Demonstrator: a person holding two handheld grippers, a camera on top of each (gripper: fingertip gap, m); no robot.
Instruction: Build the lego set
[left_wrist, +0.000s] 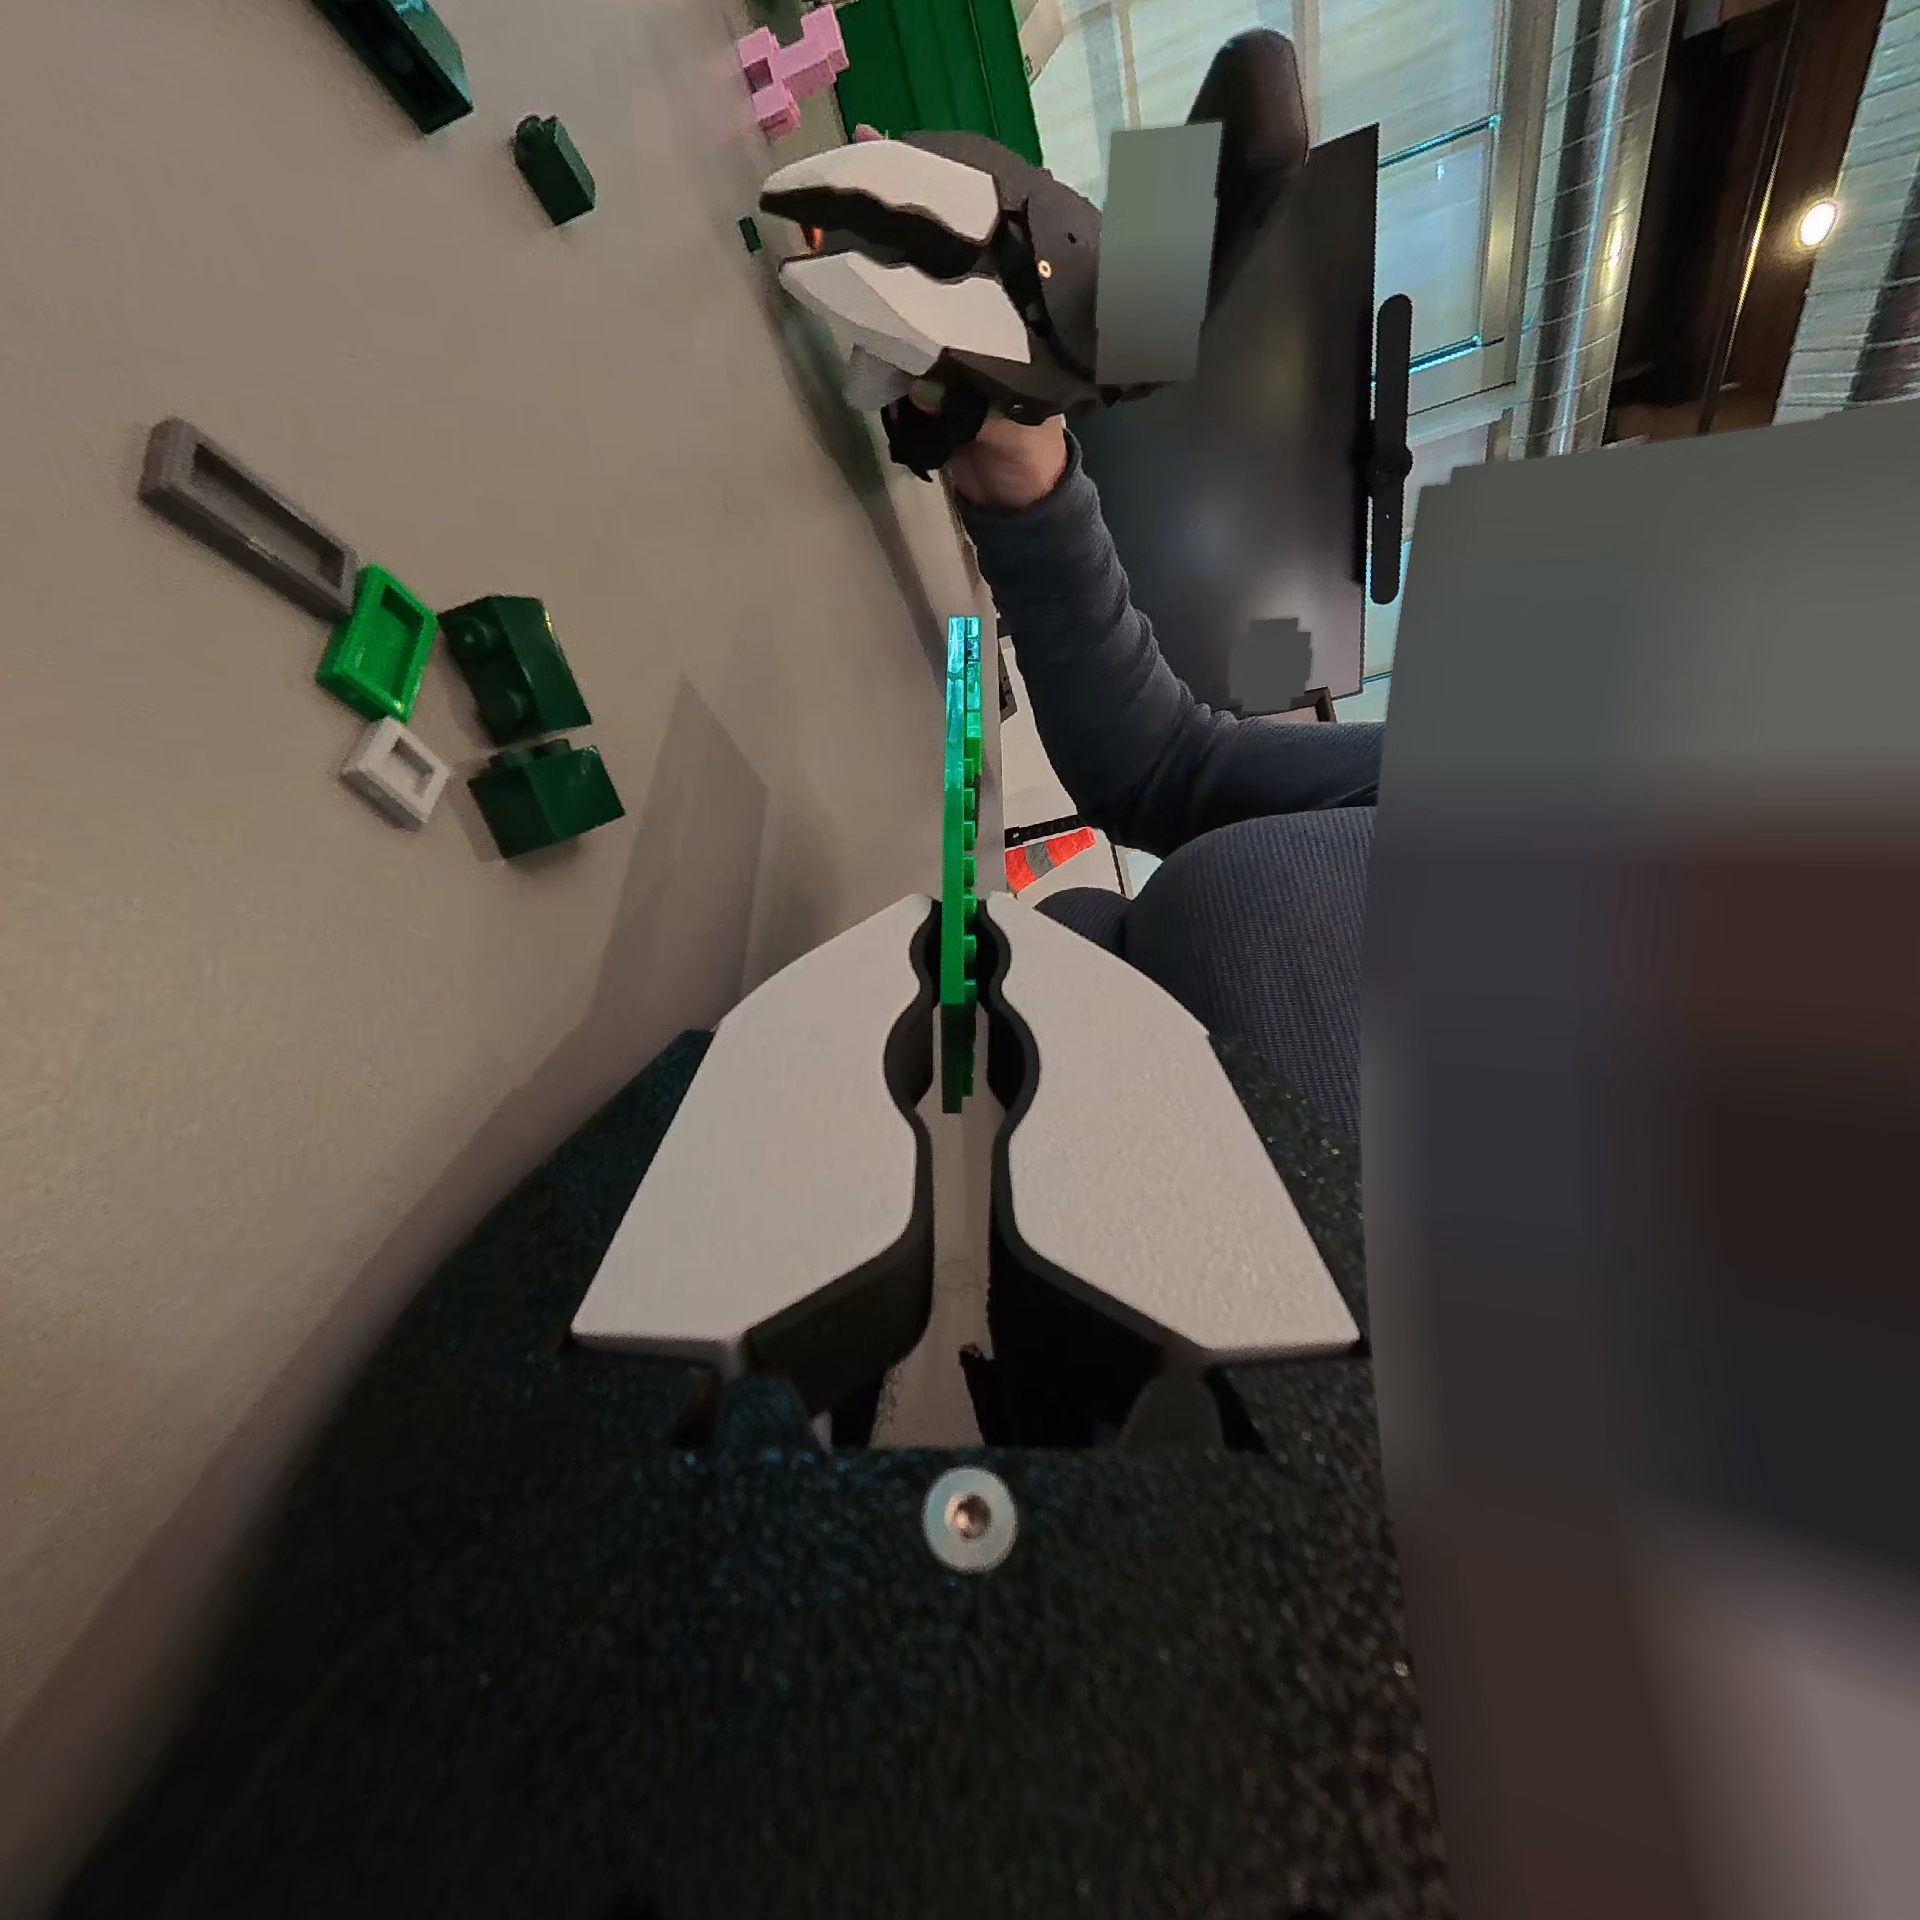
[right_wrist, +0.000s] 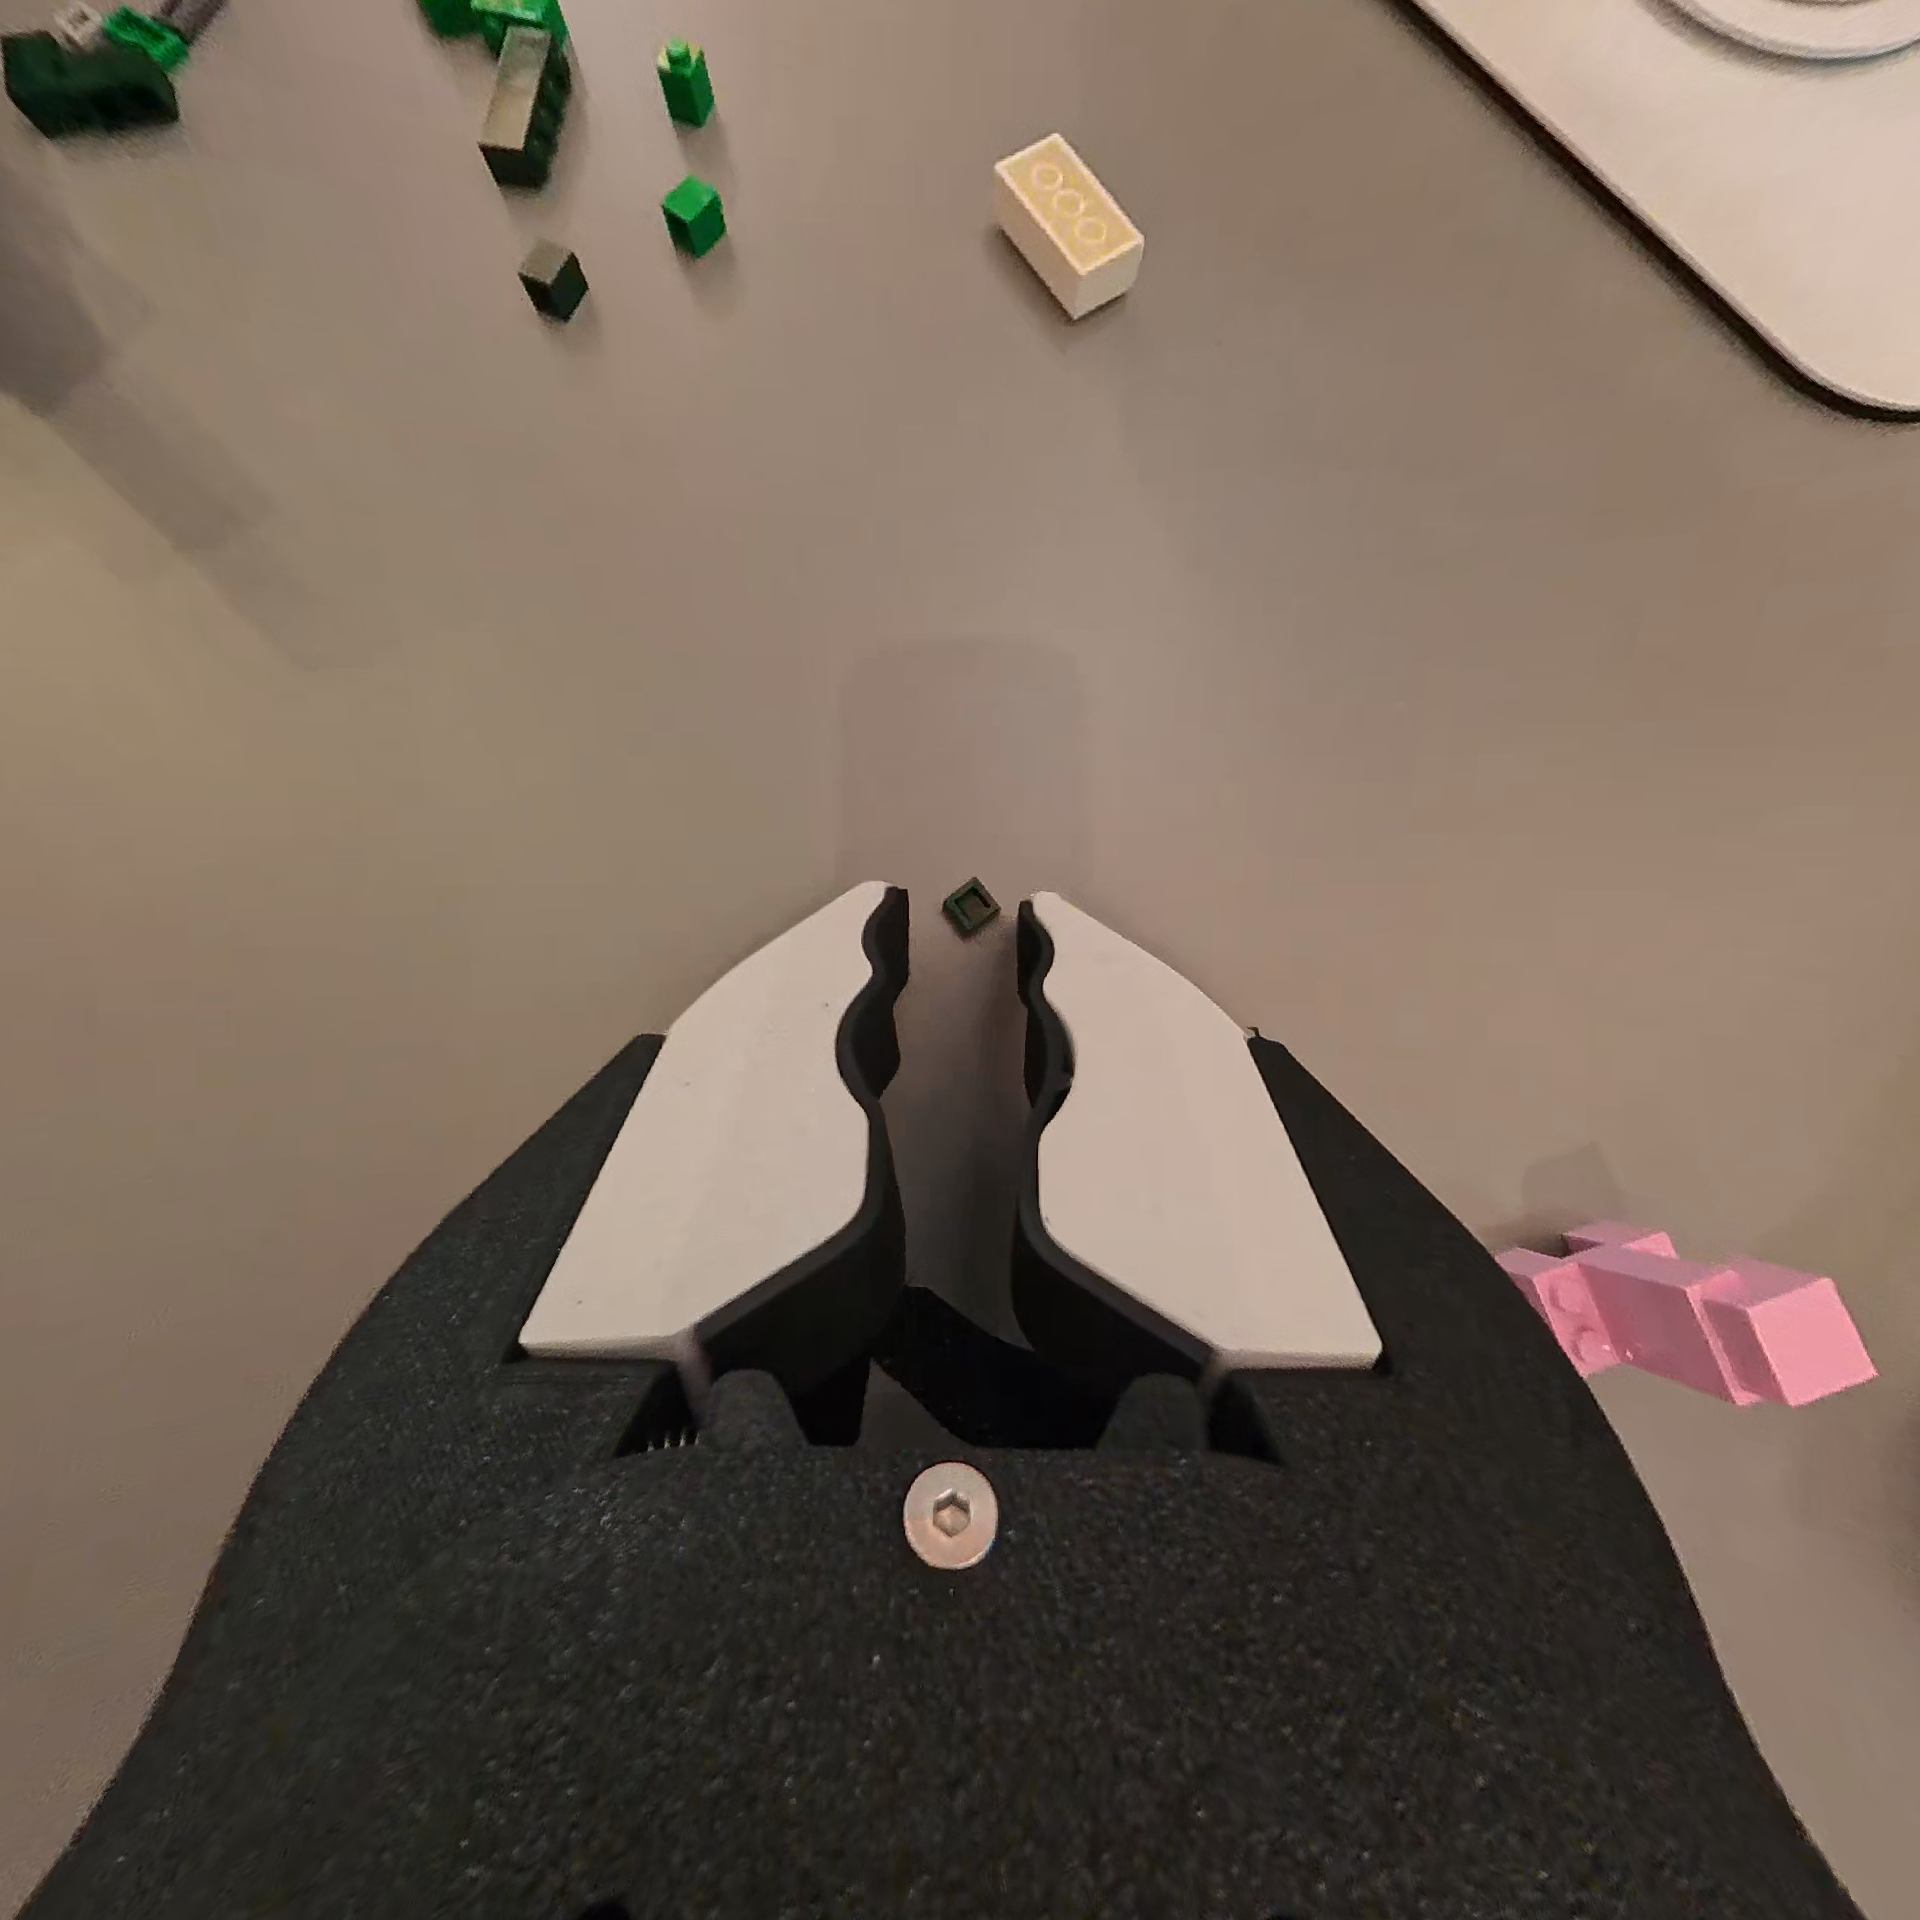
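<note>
My left gripper (left_wrist: 961, 914) is shut on a bright green Lego plate (left_wrist: 961, 790), held edge-on and upright above the table. My right gripper (right_wrist: 961, 904) is open, pointing down at the table, with a tiny dark green piece (right_wrist: 969, 907) lying between its fingertips. The right gripper also shows in the left wrist view (left_wrist: 821, 249), held by a hand in a dark blue sleeve. Loose dark green bricks (left_wrist: 520, 670), a bright green tile (left_wrist: 376, 642), a white tile (left_wrist: 395, 771) and a grey frame piece (left_wrist: 249, 520) lie on the table.
A cream brick (right_wrist: 1070, 223) lies ahead of the right gripper, with green and dark green bricks (right_wrist: 691, 213) at the far left. A pink Lego assembly (right_wrist: 1704, 1325) lies to the right. A pale grey rounded base (right_wrist: 1714, 177) sits at the top right. The grey table (right_wrist: 520, 623) is bare around the right gripper. Left tips to right tips: about 25 cm. The left tips stand about 8 cm off the white tile (left_wrist: 395, 771).
</note>
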